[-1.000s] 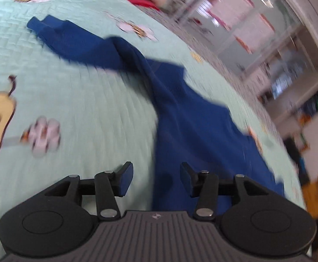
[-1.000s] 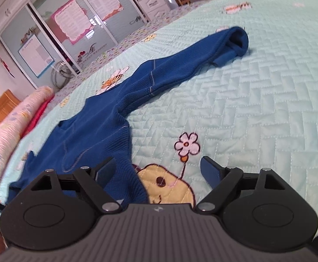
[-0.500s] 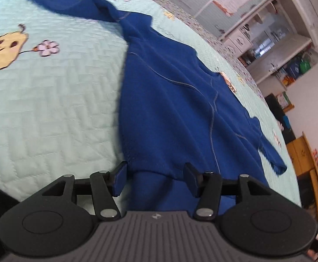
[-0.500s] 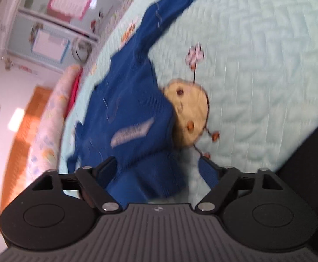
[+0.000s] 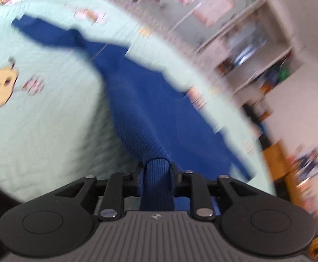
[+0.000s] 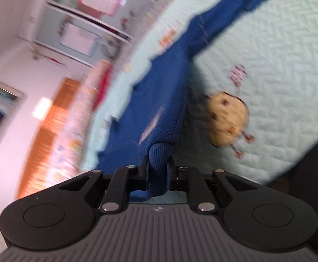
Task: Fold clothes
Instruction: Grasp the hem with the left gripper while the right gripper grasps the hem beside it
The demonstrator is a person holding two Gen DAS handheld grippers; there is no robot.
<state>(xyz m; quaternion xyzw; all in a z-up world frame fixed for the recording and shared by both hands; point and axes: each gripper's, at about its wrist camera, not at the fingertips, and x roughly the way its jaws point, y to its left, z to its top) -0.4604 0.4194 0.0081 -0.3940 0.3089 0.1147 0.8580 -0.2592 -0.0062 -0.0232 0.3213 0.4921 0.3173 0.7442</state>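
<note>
Sweater (image 5: 137, 113) is lying on the quilt (image 5: 49, 113), its ribbed hem being pinched by both just-closed grippers, left (image 5: 156, 170) and right (image 6: 157, 166)

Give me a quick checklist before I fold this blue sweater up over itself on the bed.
1. Left gripper on the hem: ok, just closed, ribbed band pinched between its fingers.
2. Right gripper on the hem: ok, just closed on the ribbed edge.
3. Blue sweater spread flat: not ok, cloth bunches near each gripper.
4. Far sleeve laid out: ok, stretched across the quilt.
5. Other sleeve: ok, extended on the quilt.
6. Both grips at matching corners: cannot tell, neither view shows both.
</note>
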